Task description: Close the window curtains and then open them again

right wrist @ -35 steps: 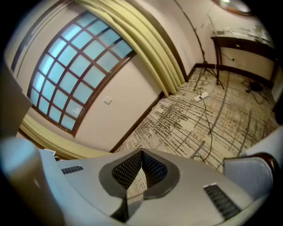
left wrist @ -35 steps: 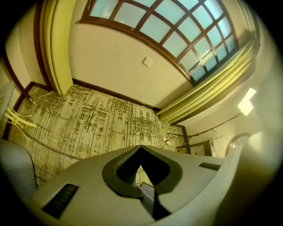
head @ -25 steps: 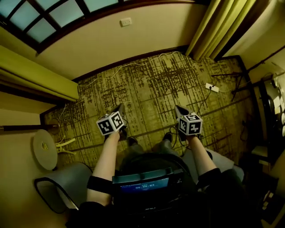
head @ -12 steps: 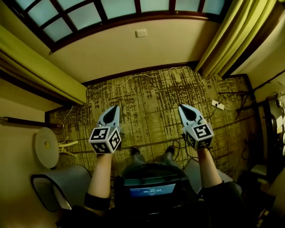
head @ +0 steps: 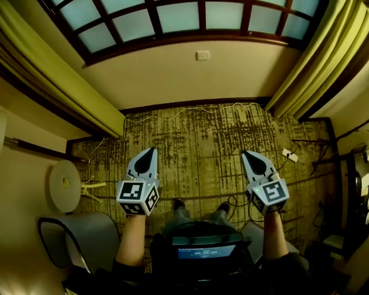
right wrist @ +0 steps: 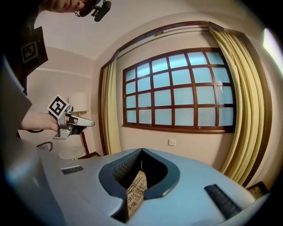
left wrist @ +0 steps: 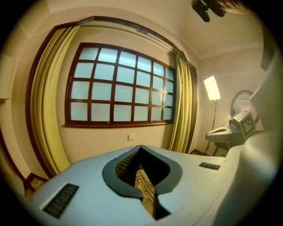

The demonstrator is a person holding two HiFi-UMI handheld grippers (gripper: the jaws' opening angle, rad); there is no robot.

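A wide window [head: 184, 17] with a dark wooden grid fills the far wall. Its yellow curtains are drawn apart: one bunched at the left [head: 57, 75], the other at the right [head: 323, 52]. My left gripper [head: 152, 150] and right gripper [head: 245, 153] are held side by side over the carpet, well short of the wall, both shut and empty. The left gripper view looks along its closed tips [left wrist: 140, 147] at the window [left wrist: 119, 88] and both curtains [left wrist: 48, 101]. In the right gripper view, the shut tips [right wrist: 141, 150] point at the window [right wrist: 177, 92].
A wall socket [head: 202, 55] sits below the sill, with a cable [head: 190, 109] along the skirting and a power strip [head: 289, 155] on the carpet. A round white table [head: 64, 185] and grey chair [head: 86, 236] stand at the left. A floor lamp [left wrist: 212, 88] glows at the right.
Both grippers have risen and tilted up toward the window. The head view has lifted too, so more of the window and curtains shows.
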